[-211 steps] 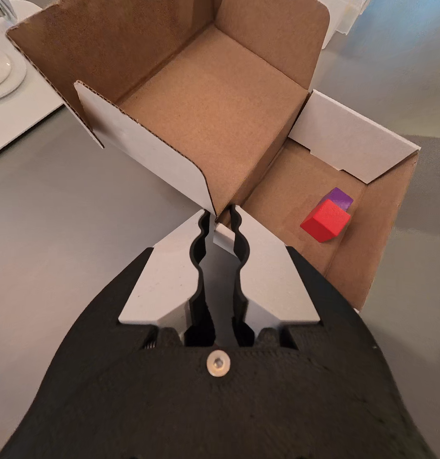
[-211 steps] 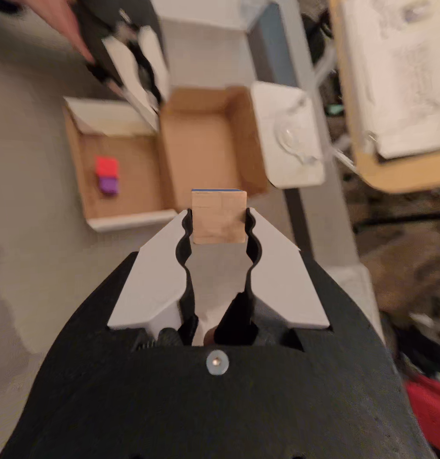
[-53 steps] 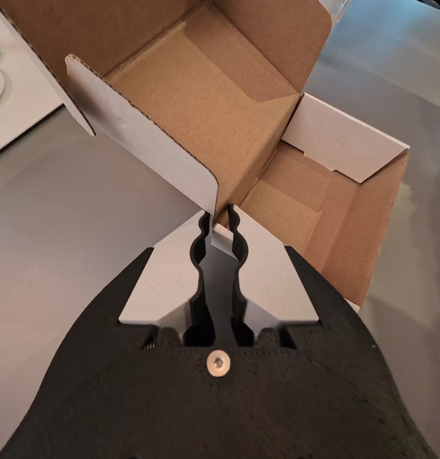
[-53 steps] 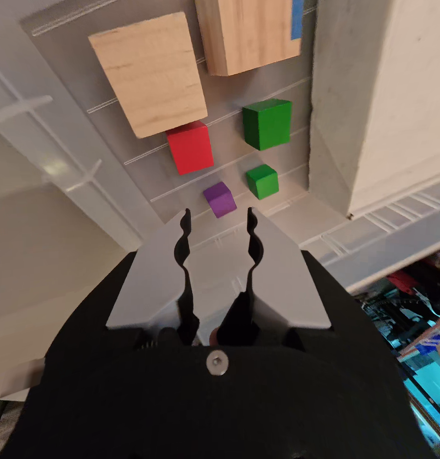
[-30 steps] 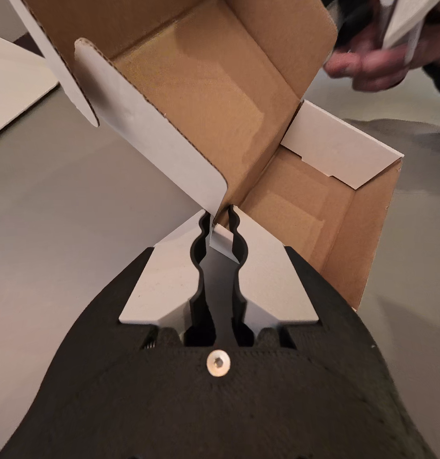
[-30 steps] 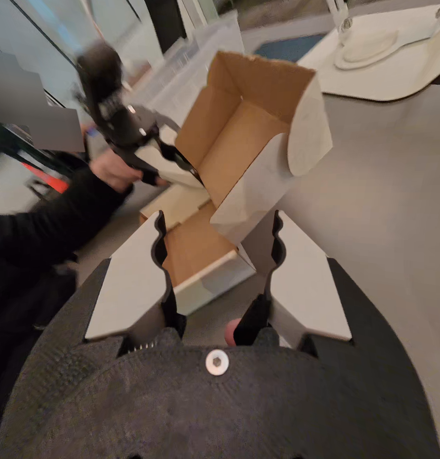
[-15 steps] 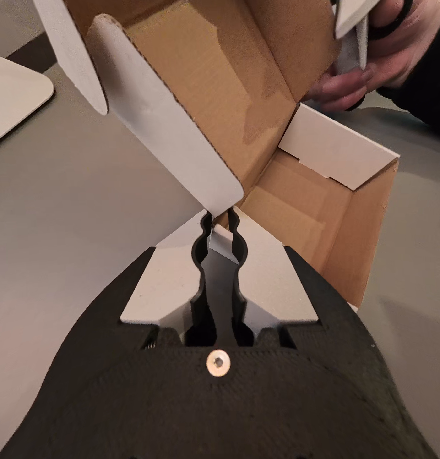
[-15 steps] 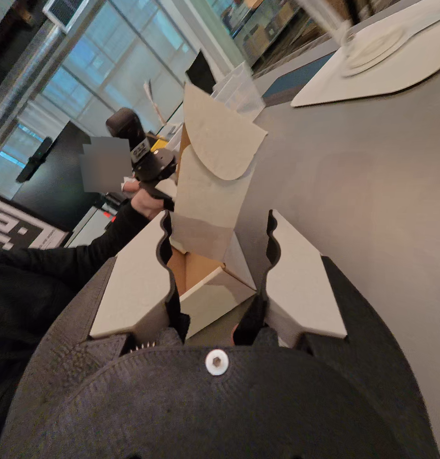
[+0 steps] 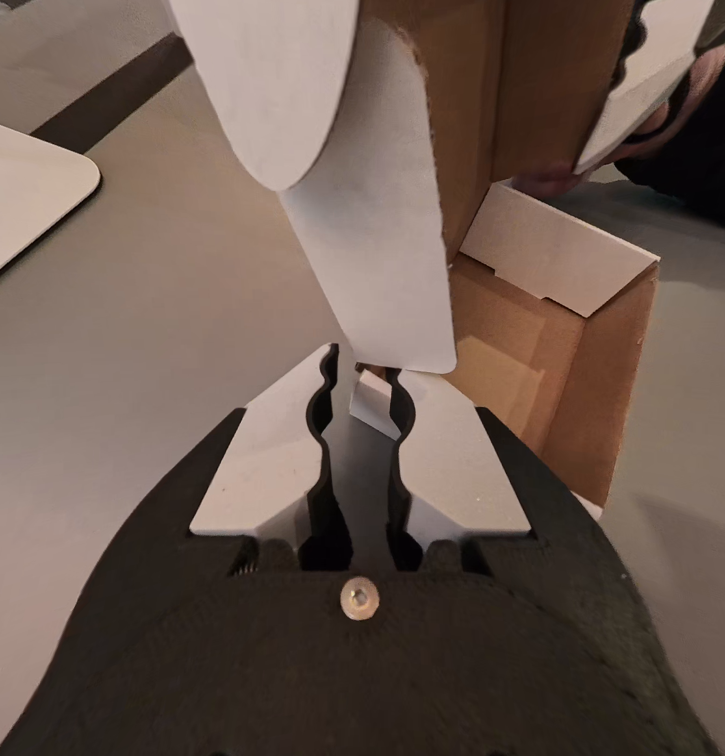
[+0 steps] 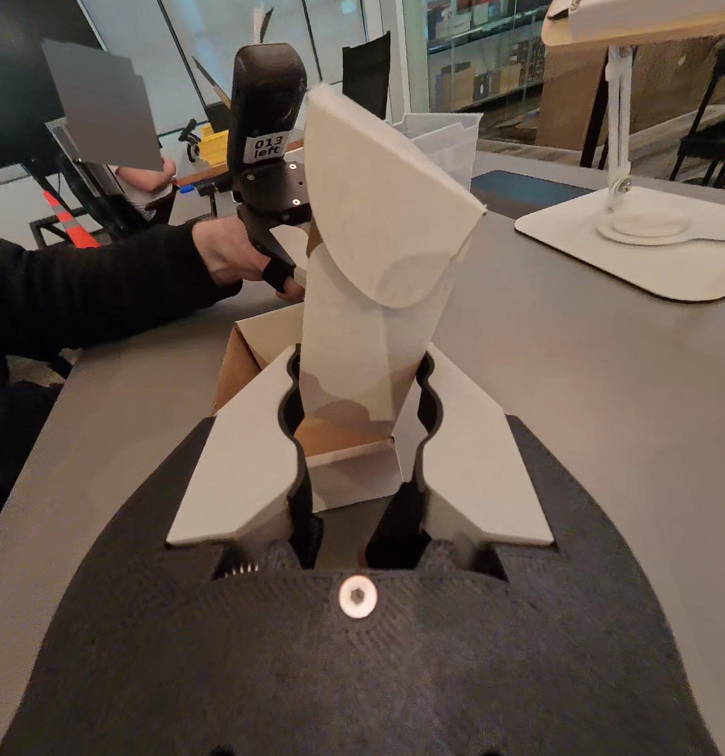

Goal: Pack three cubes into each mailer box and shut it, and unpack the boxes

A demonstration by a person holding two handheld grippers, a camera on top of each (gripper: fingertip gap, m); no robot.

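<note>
Mailer box [image 9: 589, 368] sits on the grey table [image 9: 148, 327], and I use it as my landmark: its tray is open and, as far as I can see inside, holds no cubes, so I judge the step in hand is swinging the lid [image 10: 377, 253] down to shut the emptied box. The lid stands nearly upright over the tray, white outside and raw brown corrugated inside, with rounded ear flaps and a stiff folded front. To do this well I would bring the lid over slowly and guide the ears inside the tray walls so none buckles. On the near corner of the box my left gripper [image 9: 362, 368] is narrowed to a thin gap around the white wall edge; whether it truly pinches I cannot tell. At the opposite side my right gripper [image 10: 358, 364] is spread wide, fingers either side of the lid's flap, not clamping it
</note>
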